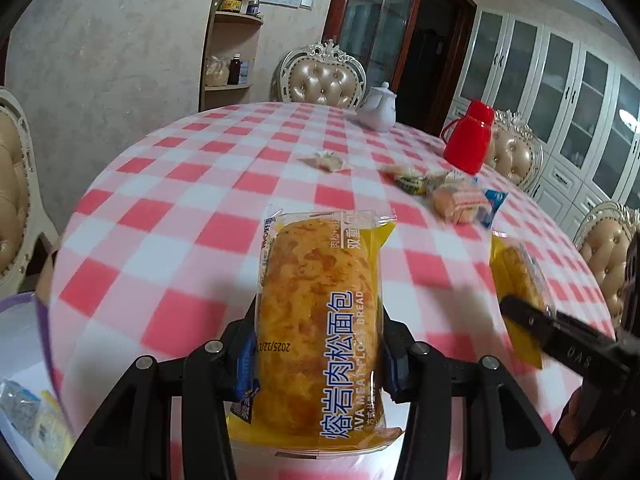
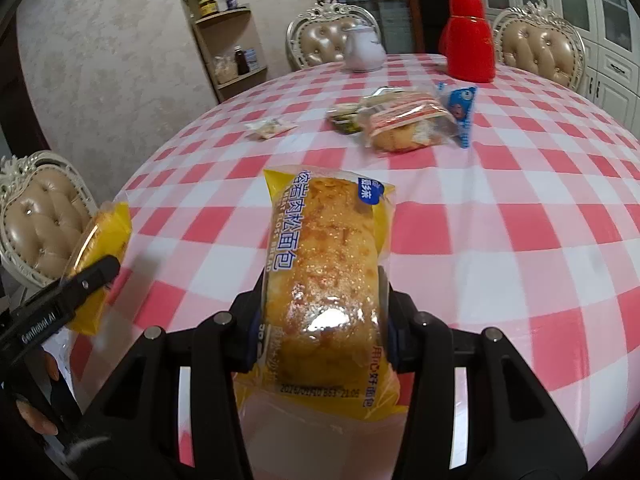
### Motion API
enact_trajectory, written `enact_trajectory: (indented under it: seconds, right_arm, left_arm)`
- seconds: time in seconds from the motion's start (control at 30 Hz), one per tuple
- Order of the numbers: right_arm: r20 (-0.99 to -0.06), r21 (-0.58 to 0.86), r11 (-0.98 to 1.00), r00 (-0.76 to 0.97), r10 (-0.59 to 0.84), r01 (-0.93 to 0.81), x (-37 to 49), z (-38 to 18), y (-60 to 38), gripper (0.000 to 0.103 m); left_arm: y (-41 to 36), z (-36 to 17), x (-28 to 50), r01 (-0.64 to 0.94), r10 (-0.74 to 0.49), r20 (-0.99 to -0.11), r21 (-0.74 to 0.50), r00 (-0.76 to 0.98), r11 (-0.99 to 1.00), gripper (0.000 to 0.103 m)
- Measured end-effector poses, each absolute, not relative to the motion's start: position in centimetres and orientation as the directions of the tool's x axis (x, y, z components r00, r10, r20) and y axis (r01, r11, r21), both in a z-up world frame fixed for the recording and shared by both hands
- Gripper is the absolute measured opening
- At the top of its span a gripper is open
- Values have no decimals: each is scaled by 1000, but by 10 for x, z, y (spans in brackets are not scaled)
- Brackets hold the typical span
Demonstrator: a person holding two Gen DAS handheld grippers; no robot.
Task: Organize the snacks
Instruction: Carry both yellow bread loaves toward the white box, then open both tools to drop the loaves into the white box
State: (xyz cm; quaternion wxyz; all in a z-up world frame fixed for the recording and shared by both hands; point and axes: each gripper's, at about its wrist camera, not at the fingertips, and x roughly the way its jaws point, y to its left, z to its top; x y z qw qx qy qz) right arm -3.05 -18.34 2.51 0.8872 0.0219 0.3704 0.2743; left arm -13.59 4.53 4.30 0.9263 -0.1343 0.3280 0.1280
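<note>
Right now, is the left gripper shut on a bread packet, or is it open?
Shut on it. The left gripper's two pads press both sides of the yellow bread packet, which is lifted above the checked tablecloth.

A home dining room: checked tablecloth (image 1: 192,184), tufted chairs (image 1: 324,80), glass-fronted cabinets (image 1: 560,92)

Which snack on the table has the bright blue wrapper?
The blue packet at the right end of the snack pile, nearest the red flask. The others there look clear, yellowish or orange-striped.
</note>
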Motion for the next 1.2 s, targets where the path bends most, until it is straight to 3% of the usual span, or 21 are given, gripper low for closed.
enact_trajectory:
  seconds: [0.93, 1.2]
  right_arm:
    - [-644, 180, 542, 319, 696, -821, -193, 32, -18, 50]
    - [-662, 138, 438, 246, 708, -888, -244, 30, 17, 50]
  left_arm:
    - [149, 58, -295, -519, 372, -643, -45, 669, 854, 49]
    - [193, 42, -322, -589, 421, -680, -20, 600, 808, 49]
